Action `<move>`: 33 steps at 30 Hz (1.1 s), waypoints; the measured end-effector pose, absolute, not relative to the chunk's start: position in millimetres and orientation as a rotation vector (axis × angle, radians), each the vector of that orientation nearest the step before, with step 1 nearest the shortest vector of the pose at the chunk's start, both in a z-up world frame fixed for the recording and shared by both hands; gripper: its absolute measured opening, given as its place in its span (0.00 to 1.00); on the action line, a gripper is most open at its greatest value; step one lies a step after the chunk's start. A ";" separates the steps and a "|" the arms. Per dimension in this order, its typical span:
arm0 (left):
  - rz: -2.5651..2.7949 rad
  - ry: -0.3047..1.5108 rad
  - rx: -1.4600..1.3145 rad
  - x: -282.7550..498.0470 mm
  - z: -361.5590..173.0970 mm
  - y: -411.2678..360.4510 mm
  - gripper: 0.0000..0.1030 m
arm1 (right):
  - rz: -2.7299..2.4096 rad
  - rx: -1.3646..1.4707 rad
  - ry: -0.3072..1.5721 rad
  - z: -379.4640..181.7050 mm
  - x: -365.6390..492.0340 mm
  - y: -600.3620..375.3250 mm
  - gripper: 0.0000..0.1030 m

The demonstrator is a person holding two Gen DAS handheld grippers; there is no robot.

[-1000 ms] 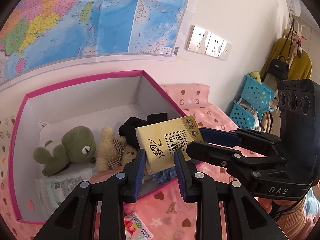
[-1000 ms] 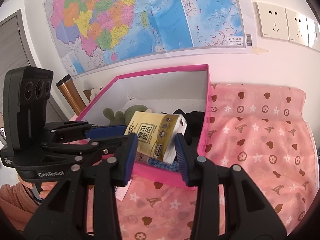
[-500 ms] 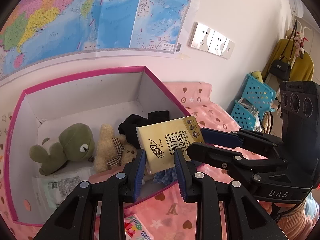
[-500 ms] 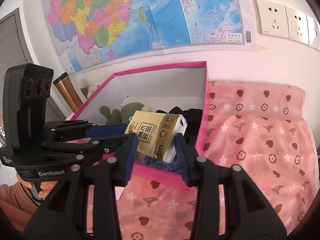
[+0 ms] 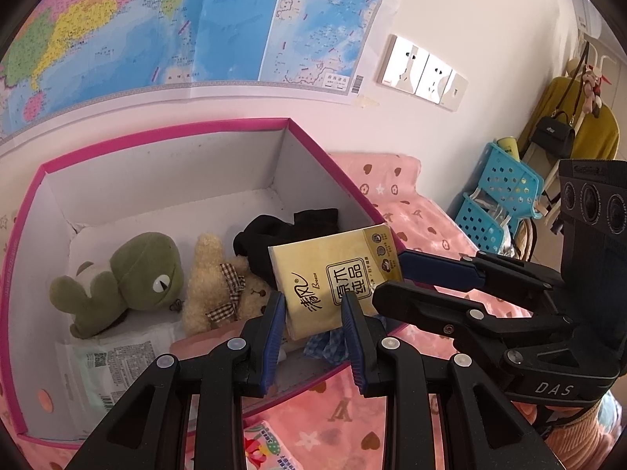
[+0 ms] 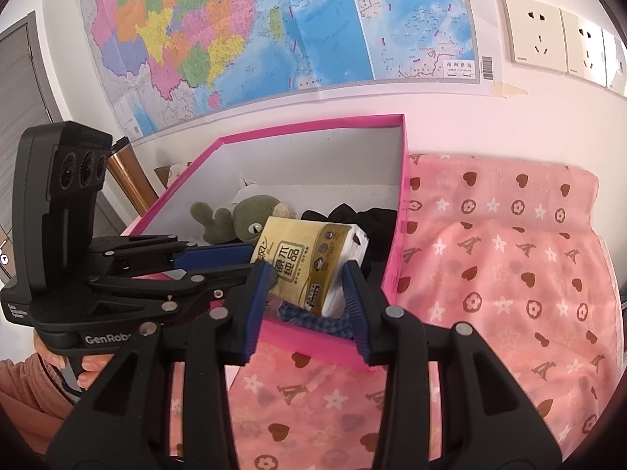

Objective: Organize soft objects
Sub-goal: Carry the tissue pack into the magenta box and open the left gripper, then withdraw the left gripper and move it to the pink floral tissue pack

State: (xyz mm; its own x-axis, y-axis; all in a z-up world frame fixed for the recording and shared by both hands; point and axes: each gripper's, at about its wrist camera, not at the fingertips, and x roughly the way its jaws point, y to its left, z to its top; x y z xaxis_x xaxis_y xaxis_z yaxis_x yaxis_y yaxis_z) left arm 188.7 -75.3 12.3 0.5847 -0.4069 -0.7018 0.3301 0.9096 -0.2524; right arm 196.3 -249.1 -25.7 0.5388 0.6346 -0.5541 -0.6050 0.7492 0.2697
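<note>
Right tongs (image 6: 305,293) clamp tissue pack (image 6: 309,262) (long axis tilted) over pink box (image 6: 313,127); left tongs (image 5: 311,331) closed, empty.

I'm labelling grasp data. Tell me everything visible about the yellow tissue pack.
The yellow plastic-wrapped tissue pack is a soft, glossy rectangular packet with black Chinese print, round icons and a white end. It hangs tilted above a corner of the pink-rimmed cardboard box, over blue checked cloth, gripped by the left tongs at its lower edge and the right tongs at its side.

Wall map (image 5: 188,23) above wall sockets (image 5: 423,74); blue baskets (image 5: 497,199), black handbag (image 5: 554,131) far right.
</note>
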 end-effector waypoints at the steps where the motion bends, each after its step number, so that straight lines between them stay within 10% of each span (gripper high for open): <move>1: -0.428 0.846 -0.098 189.5 11.2 -75.5 0.28 | 0.737 0.046 0.680 -26.1 196.5 -248.8 0.41; 17: -0.430 0.881 -0.123 200.2 0.0 -73.5 0.28 | 0.728 0.025 0.686 -26.4 194.6 -242.7 0.41; 33: -0.331 0.631 -0.070 124.0 38.4 -16.1 0.62 | 0.865 0.076 0.665 -26.2 150.6 -245.1 0.43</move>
